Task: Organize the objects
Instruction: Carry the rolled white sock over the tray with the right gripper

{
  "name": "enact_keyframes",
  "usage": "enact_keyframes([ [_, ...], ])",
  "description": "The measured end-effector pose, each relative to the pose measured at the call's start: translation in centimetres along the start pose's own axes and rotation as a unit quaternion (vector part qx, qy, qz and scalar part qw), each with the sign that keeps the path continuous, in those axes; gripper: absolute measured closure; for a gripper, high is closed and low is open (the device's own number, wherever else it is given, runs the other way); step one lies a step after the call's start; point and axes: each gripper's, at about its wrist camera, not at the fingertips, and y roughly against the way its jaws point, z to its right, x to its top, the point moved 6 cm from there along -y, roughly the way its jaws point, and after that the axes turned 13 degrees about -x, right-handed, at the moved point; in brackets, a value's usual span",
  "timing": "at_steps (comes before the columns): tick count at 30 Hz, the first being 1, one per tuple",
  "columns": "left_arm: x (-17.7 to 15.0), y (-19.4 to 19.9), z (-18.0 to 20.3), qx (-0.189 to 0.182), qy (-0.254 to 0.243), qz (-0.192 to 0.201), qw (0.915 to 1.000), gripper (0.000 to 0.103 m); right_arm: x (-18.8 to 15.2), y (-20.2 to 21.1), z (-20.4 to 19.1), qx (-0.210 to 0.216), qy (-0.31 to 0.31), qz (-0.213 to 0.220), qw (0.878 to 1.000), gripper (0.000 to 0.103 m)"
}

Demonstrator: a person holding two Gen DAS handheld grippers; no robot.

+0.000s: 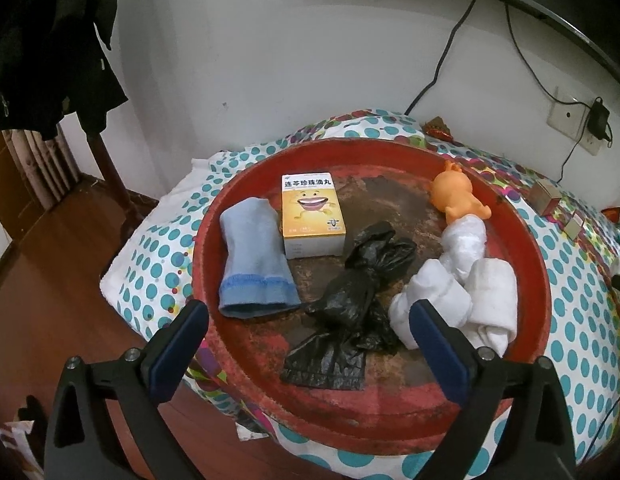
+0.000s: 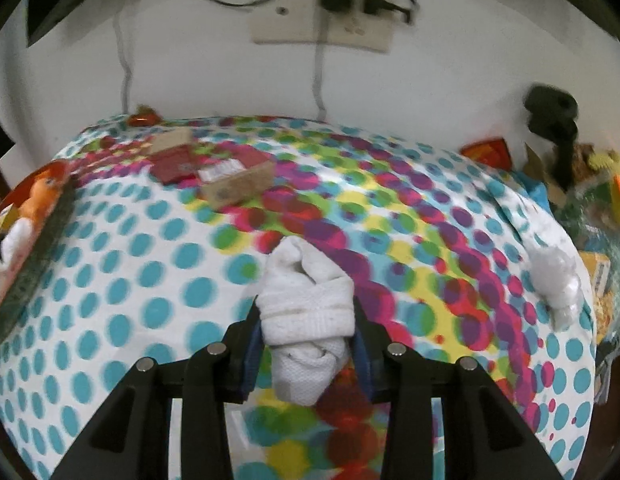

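Now the right gripper [image 2: 308, 344] clamps a rolled white sock [image 2: 310, 316] above the dotted tablecloth [image 2: 150, 280], while the left gripper [image 1: 310, 344] hovers wide open and empty over the red tray [image 1: 526, 248]

This is a lived-in room of a home. A dotted tablecloth [image 1: 158, 256] covers the table, dark clothes [image 1: 50, 40] hang by the white wall above a wooden floor [image 1: 50, 280], and a charger [image 1: 600, 118] sits in a wall socket [image 1: 568, 116]. Socks, a medicine box [image 1: 312, 216] and a rubber toy [image 1: 458, 200] lie in a worn red tray [image 1: 522, 240].
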Motion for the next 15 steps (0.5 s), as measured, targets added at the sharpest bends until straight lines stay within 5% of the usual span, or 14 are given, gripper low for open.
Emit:
enact_keyframes([
  [15,0.0,0.2,0.9,0.005,-0.026,0.0,0.9996,0.002,1.6,5.2,-11.9,0.058,0.077,0.025,0.995,0.064],
])
